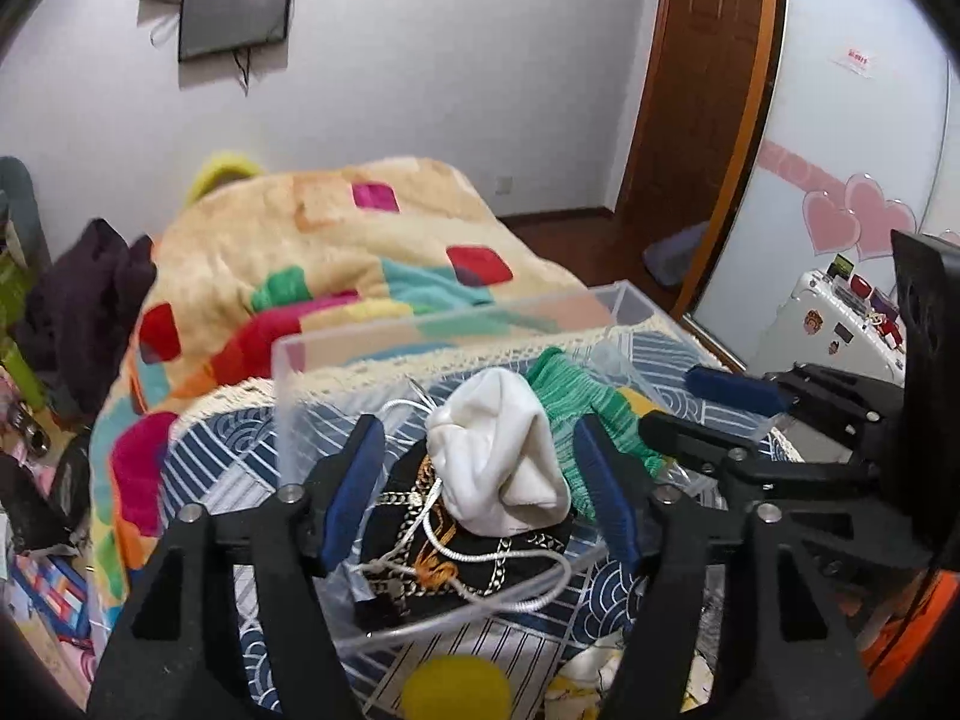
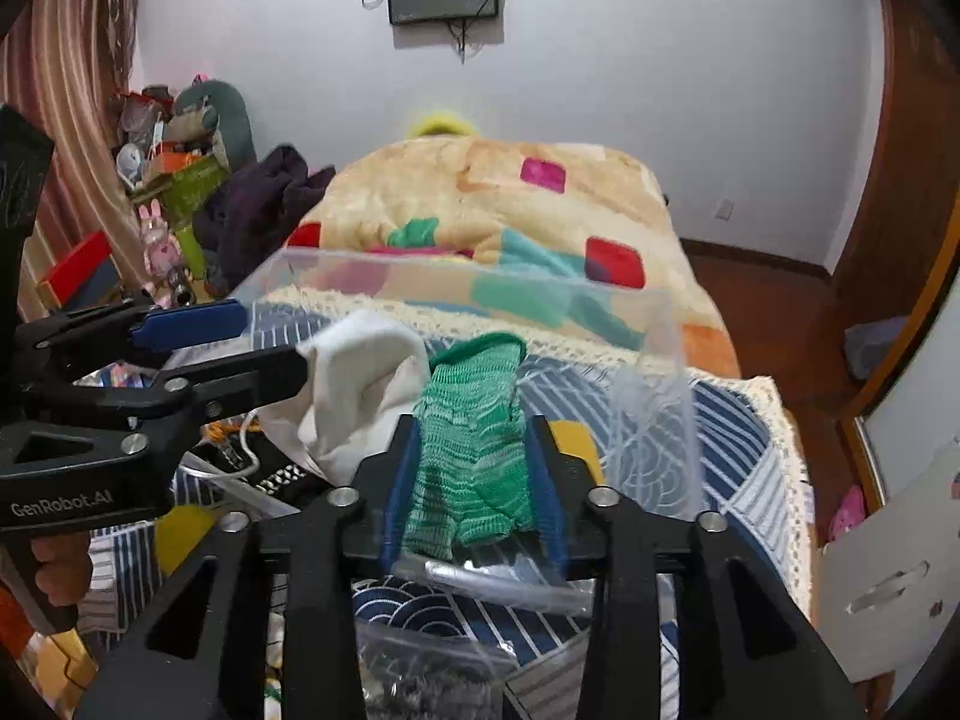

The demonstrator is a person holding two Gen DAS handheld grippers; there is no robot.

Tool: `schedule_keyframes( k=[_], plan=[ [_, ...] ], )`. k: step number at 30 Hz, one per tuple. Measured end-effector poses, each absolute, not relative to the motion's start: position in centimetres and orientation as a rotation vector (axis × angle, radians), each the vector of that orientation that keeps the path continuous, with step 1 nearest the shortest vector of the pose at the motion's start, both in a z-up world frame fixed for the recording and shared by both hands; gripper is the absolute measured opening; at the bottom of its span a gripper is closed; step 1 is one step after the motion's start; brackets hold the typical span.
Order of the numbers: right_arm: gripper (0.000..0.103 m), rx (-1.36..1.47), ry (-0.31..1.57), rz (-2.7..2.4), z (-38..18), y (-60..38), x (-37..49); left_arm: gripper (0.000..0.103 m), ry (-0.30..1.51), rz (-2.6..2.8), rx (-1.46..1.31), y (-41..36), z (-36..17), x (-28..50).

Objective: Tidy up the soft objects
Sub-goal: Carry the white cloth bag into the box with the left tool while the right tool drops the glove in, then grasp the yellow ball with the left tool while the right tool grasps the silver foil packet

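Observation:
A clear plastic box [image 1: 444, 324] [image 2: 660, 312] stands on the bed. In it lie a white sock [image 1: 504, 468] [image 2: 360, 384], a green knitted sock [image 1: 576, 396] [image 2: 474, 438] and a black cloth with gold chain print and a white cord [image 1: 456, 552]. My left gripper [image 1: 480, 474] is open, its fingers on either side of the white sock over the box. It also shows in the right wrist view [image 2: 270, 342]. My right gripper [image 2: 474, 456] is shut on the green sock over the box's right part. It shows in the left wrist view [image 1: 696, 402].
The box rests on a blue and white patterned cover [image 1: 210, 468] [image 2: 732, 420]. A colourful blanket [image 1: 336, 240] [image 2: 510, 204] is heaped behind it. A yellow object [image 1: 456, 690] lies in front of the box. Clutter stands at the left [image 2: 174, 180]. A wooden door [image 1: 690, 90] is at the right.

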State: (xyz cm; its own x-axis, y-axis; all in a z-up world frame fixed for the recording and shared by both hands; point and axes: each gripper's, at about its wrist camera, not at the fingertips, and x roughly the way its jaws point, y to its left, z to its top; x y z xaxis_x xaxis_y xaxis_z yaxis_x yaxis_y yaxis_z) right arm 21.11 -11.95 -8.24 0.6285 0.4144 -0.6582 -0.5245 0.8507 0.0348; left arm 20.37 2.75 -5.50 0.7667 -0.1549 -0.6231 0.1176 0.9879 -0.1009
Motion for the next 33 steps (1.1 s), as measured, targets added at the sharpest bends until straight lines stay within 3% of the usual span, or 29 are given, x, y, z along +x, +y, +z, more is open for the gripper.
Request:
schedule_keyframes(
  k=[6,8,10,16,27,29,31,33],
  plan=[
    [0.061,-0.143,0.617,0.53,-5.8,-13.3,19.3,0.074,0.616,-0.14,-0.044,3.1,-3.9,17.5],
    [0.079,-0.133,0.595,0.521,-5.2,-13.6,18.8,0.077,0.595,-0.14,-0.034,2.9,-3.8,16.4],
    [0.084,-0.113,0.577,0.523,-4.8,-13.9,18.2,0.086,0.582,-0.14,-0.027,2.7,-3.8,15.2],
    [0.084,-0.089,0.583,0.53,-5.3,-14.6,16.9,0.097,0.592,-0.134,-0.03,2.8,-4.6,12.7],
    [0.084,-0.124,0.682,0.499,-9.9,-15.4,14.9,0.097,0.723,-0.079,-0.104,4.8,-10.0,11.0],
    [0.083,-0.133,0.702,0.502,-10.8,-15.3,14.5,0.092,0.738,-0.083,-0.121,4.9,-11.1,10.7],
    [0.082,-0.135,0.724,0.506,-11.7,-15.7,14.1,0.079,0.77,-0.097,-0.142,4.9,-12.3,10.5],
    [0.082,-0.116,0.76,0.519,-12.5,-15.8,14.1,0.074,0.788,-0.102,-0.153,4.8,-13.1,10.4]
  ],
)
